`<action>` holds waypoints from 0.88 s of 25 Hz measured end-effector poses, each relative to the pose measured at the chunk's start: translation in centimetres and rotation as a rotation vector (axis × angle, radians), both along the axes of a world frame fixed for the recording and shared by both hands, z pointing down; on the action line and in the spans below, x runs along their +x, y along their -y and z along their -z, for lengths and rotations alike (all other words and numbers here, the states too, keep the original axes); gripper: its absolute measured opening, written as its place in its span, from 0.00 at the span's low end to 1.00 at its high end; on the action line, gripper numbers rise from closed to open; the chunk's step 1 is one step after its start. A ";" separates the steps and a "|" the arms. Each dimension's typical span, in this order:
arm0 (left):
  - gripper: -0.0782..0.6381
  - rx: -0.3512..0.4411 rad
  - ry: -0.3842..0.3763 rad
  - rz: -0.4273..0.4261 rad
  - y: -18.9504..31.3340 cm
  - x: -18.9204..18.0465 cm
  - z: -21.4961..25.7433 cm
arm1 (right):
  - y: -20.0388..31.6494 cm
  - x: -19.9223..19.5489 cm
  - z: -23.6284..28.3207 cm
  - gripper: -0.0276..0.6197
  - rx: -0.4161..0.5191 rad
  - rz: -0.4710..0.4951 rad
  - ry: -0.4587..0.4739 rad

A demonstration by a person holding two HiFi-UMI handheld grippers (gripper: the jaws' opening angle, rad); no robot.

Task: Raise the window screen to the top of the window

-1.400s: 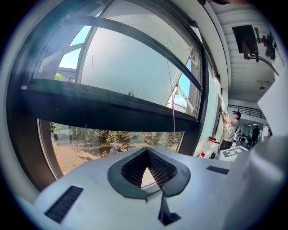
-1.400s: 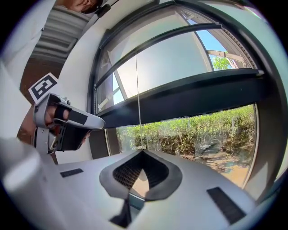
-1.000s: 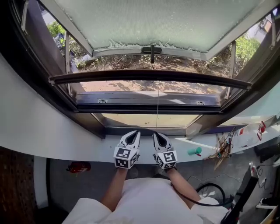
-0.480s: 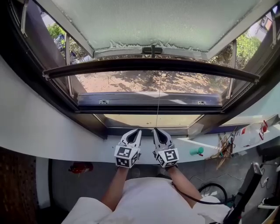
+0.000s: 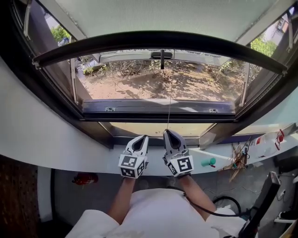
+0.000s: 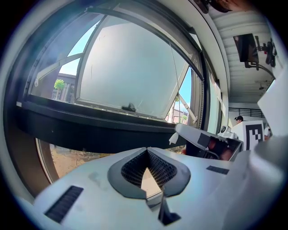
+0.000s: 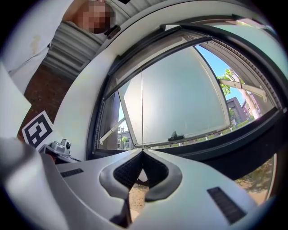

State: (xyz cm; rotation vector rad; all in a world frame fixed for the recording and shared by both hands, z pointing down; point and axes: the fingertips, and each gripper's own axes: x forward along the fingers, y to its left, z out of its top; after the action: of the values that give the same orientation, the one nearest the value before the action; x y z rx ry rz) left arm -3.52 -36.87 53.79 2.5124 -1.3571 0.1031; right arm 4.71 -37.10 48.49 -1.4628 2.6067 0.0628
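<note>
- Head view: the window screen rail [image 5: 158, 39], a dark curved bar, sits high in the opening, near the top of the window and above the sash handle [image 5: 161, 55].
- Below the rail you can see bare ground outside through the opening, and the frosted sash [image 5: 153, 14] is tilted outward above it.
- A thin cord [image 5: 170, 100] runs straight down from the rail to your right gripper [image 5: 168, 134].
- Your left gripper [image 5: 140, 139] is just beside the right one. Both are over the white ledge [image 5: 51, 139] in front of the lower frame.
- A green object [image 5: 207, 161] lies on the ledge to your right, well apart from both grippers.
- Left gripper view: your left claw has its tips pressed together, and nothing is between the pads.
- It points towards the lower frame, with the tilted sash above it. The right gripper's nose shows at the right, with the cord rising from it.
- Right gripper view: your right claw is clamped on the cord. The tips meet where the cord enters, and the cord runs taut straight up from them.
</note>
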 end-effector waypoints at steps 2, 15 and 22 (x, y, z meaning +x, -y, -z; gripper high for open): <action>0.11 0.013 -0.005 0.001 0.2 0.1 0.7 | 0.1 0.1 0.5 0.03 0.007 -0.003 -0.001; 0.11 0.119 -0.013 -0.009 0.6 0.8 5.2 | 0.4 0.2 5.1 0.03 0.106 -0.005 0.018; 0.11 0.164 -0.022 -0.009 0.8 1.0 7.3 | 0.6 0.2 7.0 0.03 0.137 -0.008 0.030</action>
State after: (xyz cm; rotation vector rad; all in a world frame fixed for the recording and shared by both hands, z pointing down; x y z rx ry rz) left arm -2.53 -37.66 46.50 2.6453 -1.3982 -0.0352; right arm 4.92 -37.71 41.45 -1.4163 2.5181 0.2149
